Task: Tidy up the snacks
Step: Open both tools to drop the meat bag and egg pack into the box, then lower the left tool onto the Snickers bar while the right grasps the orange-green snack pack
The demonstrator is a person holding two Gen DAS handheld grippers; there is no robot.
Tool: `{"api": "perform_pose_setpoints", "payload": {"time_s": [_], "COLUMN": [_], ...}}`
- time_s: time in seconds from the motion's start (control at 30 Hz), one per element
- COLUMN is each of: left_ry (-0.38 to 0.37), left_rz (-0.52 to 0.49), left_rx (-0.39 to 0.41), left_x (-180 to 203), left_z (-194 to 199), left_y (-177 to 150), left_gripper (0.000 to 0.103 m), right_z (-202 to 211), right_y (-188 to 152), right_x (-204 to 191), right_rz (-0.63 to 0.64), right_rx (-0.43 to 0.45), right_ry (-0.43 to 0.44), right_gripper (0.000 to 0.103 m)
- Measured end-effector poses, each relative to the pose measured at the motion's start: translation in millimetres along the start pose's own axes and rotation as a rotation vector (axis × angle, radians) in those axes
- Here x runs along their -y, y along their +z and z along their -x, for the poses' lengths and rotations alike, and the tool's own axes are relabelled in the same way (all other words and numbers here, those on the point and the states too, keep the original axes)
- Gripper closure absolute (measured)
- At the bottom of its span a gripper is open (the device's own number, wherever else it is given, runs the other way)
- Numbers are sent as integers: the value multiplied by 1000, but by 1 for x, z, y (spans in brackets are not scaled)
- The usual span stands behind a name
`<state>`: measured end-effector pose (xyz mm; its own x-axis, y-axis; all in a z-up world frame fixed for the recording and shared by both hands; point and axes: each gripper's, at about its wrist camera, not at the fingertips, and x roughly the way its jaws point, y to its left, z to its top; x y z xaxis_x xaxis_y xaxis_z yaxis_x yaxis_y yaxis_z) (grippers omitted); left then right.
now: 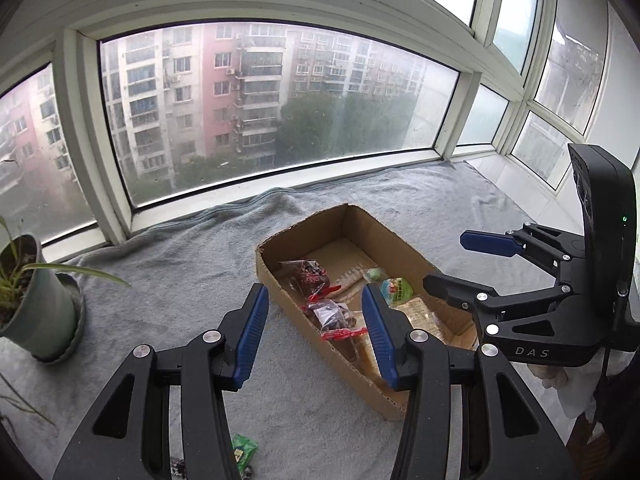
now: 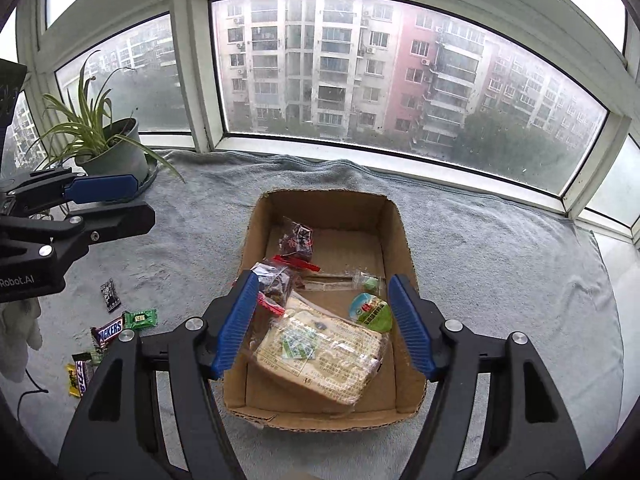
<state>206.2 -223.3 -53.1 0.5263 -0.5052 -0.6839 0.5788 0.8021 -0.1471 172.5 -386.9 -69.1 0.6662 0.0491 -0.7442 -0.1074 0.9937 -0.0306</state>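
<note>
An open cardboard box (image 2: 400, 248) lies on the grey cloth. In it are a wrapped bread pack (image 2: 320, 356), a round green snack (image 2: 370, 310), a small green candy (image 2: 368, 280) and two dark packets with red seals (image 2: 298, 238). My right gripper (image 2: 324, 324) hangs open above the bread pack, pads clear of it. My left gripper (image 1: 316, 332) stands open and empty over the box's near left wall (image 1: 264, 264). Loose on the cloth to the left lie a Snickers bar (image 2: 108, 330), a green candy (image 2: 140, 318), a black packet (image 2: 110, 294) and a yellow-purple wrapper (image 2: 78, 376).
A potted plant (image 2: 112, 152) on a saucer stands at the far left by the window. The grey cloth (image 1: 160, 280) covers the sill, with white tile at its right end. A gloved hand (image 2: 16, 340) shows under the left gripper.
</note>
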Motion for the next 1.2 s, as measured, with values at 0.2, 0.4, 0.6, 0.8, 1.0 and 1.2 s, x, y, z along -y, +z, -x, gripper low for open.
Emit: {"api": "perform_pose_setpoints", "payload": {"time_s": [0.2, 0.4, 0.6, 0.8, 1.0, 1.2], "left_ry": [27, 72, 120, 143, 126, 90], "left_rz": [22, 52, 104, 218, 241, 208], "left_rx": [21, 29, 3, -55, -108, -164], "left_x": [-21, -50, -79, -110, -111, -96], "left_z": [39, 76, 97, 91, 79, 60], "left_y": [-15, -43, -79, -115, -144, -164], "left_gripper": [55, 50, 50, 50, 50, 50], "right_z": [29, 47, 44, 16, -22, -47], "right_y": [-10, -32, -56, -69, -62, -49], "right_x": [-29, -72, -117, -148, -153, -156], "right_rz": [44, 120, 184, 221, 166, 133], "right_rx": [22, 9, -35, -102, -180, -227], "right_ry": [44, 105, 180, 220, 269, 306], "right_gripper": [33, 27, 22, 22, 22, 22]}}
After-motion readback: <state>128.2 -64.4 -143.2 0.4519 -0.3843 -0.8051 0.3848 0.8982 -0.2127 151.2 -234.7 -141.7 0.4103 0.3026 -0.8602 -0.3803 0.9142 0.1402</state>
